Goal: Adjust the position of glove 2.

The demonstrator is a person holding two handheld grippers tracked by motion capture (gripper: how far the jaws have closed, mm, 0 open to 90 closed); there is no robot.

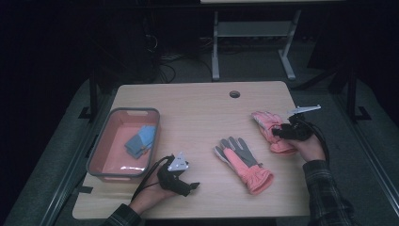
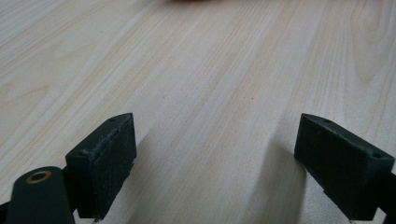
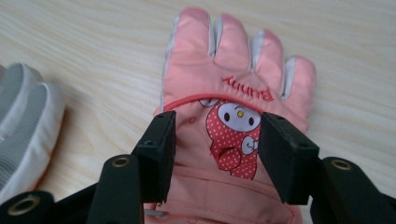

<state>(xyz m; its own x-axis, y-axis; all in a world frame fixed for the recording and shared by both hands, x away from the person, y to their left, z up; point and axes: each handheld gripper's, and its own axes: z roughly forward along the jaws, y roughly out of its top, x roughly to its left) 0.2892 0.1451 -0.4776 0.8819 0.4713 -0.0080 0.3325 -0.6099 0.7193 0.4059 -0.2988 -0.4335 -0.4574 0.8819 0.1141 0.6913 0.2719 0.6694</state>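
Now the right gripper (image 3: 212, 149) hangs half-open over the pink glove (image 3: 233, 93) on the tabletop (image 3: 93, 46), apparently not yet pinching; lower squarely, then close. Left gripper (image 2: 215, 158) rests open, empty.

Pink glove (image 3: 233, 93) cuff cut off by right gripper view's bottom edge, palm part-hidden behind jaws. Grey glove (image 3: 23, 121) cropped at left edge. Blue item (image 1: 140, 141) in tray (image 1: 101, 146) too small to identify.
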